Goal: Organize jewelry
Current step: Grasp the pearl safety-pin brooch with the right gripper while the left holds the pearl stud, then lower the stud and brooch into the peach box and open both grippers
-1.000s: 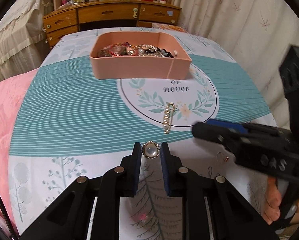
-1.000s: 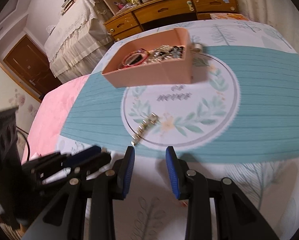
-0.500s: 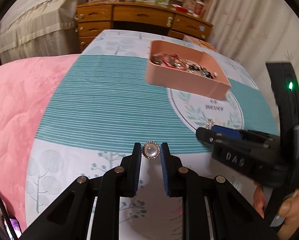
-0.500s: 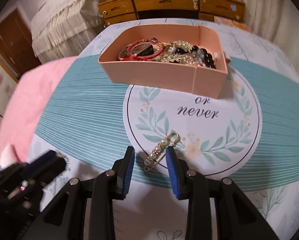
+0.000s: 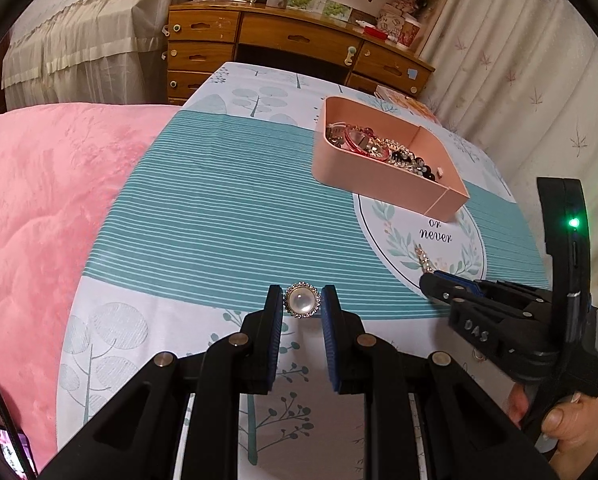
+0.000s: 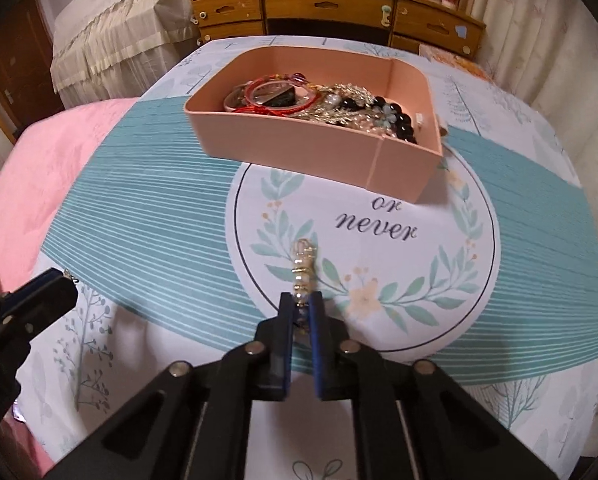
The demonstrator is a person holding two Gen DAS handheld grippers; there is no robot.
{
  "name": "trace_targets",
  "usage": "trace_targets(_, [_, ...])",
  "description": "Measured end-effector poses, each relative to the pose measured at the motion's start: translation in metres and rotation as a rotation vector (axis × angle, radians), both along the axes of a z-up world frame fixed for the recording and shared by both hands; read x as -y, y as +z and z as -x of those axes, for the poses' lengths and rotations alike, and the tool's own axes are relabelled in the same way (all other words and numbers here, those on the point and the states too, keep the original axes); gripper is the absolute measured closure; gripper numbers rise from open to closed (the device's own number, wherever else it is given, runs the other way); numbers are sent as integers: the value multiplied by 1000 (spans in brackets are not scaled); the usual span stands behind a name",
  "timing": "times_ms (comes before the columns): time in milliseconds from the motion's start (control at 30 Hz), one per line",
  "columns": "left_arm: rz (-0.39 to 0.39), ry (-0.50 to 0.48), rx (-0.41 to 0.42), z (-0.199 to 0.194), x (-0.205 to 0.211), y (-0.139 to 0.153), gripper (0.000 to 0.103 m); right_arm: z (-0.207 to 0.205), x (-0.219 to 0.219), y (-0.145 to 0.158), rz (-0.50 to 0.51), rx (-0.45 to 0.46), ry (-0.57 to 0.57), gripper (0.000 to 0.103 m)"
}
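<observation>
My left gripper (image 5: 301, 303) is shut on a round pearl brooch (image 5: 302, 303) with a sparkly rim, held above the tablecloth. My right gripper (image 6: 301, 309) has closed on the near end of a gold pearl pin (image 6: 303, 268) lying on the white circle of the cloth; the pin also shows in the left wrist view (image 5: 423, 258), just ahead of the right gripper (image 5: 433, 280). A pink box (image 6: 299, 148) full of bracelets and beads stands further back; it also shows in the left wrist view (image 5: 379, 176).
A teal-striped tablecloth (image 5: 227, 208) covers the table. A pink quilt (image 5: 31, 208) lies along the left edge. A wooden desk with drawers (image 5: 283, 44) stands behind the table, curtains (image 5: 519, 60) to the right. A small item (image 5: 479, 356) lies near the right gripper body.
The right gripper has moved up to the pearl pin and closed its jaws around the pin's near end. The left gripper still holds the brooch and has swung its view leftward.
</observation>
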State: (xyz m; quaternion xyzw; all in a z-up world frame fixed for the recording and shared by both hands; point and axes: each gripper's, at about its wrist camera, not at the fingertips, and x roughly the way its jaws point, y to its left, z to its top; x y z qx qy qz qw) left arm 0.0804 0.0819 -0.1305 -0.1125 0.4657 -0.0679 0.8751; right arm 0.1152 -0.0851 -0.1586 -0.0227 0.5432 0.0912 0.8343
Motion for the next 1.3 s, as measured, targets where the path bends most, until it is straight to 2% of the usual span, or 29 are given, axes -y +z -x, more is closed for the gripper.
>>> trace_targets(167, [3,-5,3,1,2,1,86,2,16,3,-75,-23,-12,96])
trace_targets(367, [9,-9,6,4,4,4,86,5,29,26,-204,-14,-2,96])
trace_targets(567, [50,-35,-1,-1,9,15,86,1,40,59,-321,-2,16,96])
trace_targets(733, [69,-83,8,-21,13,43,86,-14,49,95,-400,17,18,96])
trace_targets(933, [79,-140,29,-56,26,87,86,-33,55,136,-417,84,18,96])
trace_targets(1067, [50,-154,48,-85,38,109,86,-50,59,147,-409,115,-1,96])
trace_targets(1167, [27,-151,55,-108,46,113,86,-72,62,144,-390,137,-35,96])
trace_targets(1300, [9,-132,32,-143,58,98,86,-99,63,123,-351,128,-74,96])
